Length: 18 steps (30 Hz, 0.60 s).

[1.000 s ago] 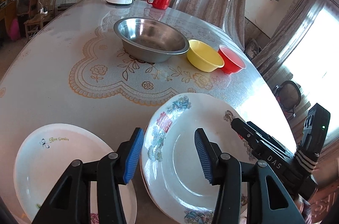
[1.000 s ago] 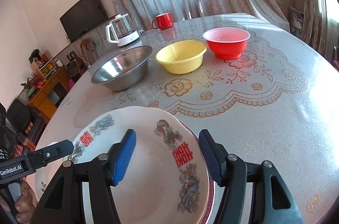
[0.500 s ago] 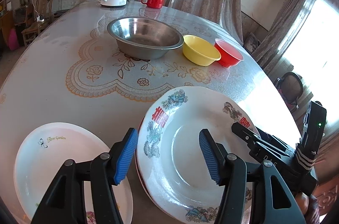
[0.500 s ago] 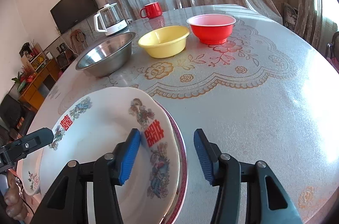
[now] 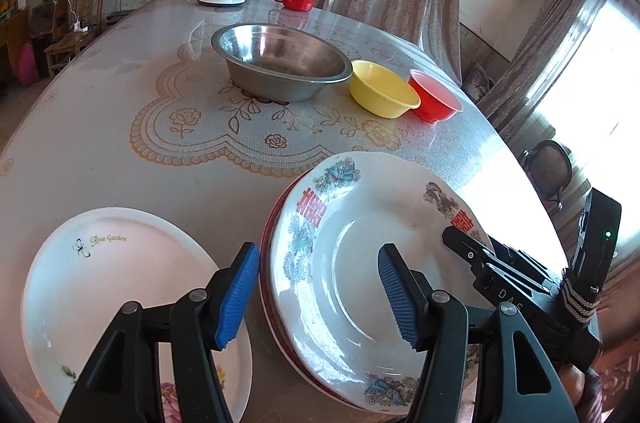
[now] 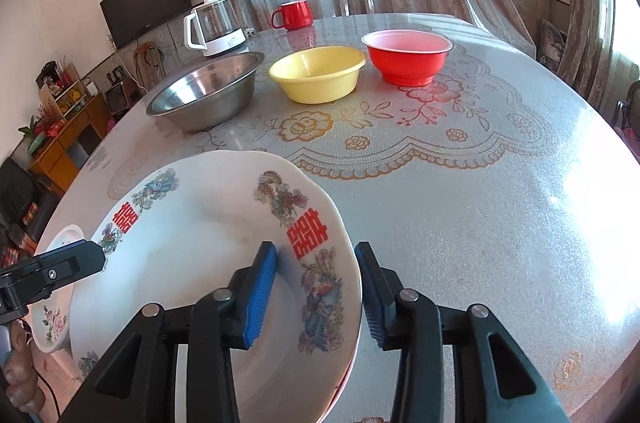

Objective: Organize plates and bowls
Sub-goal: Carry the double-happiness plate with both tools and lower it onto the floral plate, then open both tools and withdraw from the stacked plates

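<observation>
Bowls: steel (image 5: 280, 63), yellow (image 5: 382, 91), red (image 5: 434, 99) empty | left tongs (image 5: 316, 299) wide | right tongs (image 6: 316, 297) closing astride dragon plate (image 6: 192, 243) rim

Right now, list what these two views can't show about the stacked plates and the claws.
- Lower plate: only a red rim shows in both views; the patterned plate covers it.
- Right claw: closing astride the patterned plate's rim; pad contact is unclear in its own view.
- Left claw: astride the stack's left rim; height above it unclear.
- Flowered plate: near edge cut off by the left view's border.
</observation>
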### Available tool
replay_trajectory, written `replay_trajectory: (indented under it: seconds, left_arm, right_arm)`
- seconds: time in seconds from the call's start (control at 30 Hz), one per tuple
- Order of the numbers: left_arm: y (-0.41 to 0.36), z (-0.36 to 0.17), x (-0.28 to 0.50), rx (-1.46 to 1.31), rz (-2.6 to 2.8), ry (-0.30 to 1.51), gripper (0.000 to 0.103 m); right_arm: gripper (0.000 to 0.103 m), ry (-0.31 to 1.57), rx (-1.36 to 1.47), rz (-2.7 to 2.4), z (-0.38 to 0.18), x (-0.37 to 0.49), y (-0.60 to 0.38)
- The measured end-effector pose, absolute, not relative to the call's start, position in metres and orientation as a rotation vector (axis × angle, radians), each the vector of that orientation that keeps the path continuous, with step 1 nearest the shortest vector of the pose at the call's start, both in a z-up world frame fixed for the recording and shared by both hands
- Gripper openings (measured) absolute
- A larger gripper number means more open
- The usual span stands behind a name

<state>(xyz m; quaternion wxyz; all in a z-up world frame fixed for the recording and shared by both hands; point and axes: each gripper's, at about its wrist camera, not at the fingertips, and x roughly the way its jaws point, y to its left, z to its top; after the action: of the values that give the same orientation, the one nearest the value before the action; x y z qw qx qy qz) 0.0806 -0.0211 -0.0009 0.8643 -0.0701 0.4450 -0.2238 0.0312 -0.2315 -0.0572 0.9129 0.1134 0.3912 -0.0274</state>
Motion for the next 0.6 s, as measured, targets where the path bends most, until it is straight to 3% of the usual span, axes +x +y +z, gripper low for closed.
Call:
replay_trajectory:
  seconds: [0.6]
  left_arm:
    - [0.039,0.009,0.074,-0.238,-0.359,0.873,0.062]
  right_arm:
    - [0.042,0.705,0.19,0.045,-0.017,0.021,-0.209]
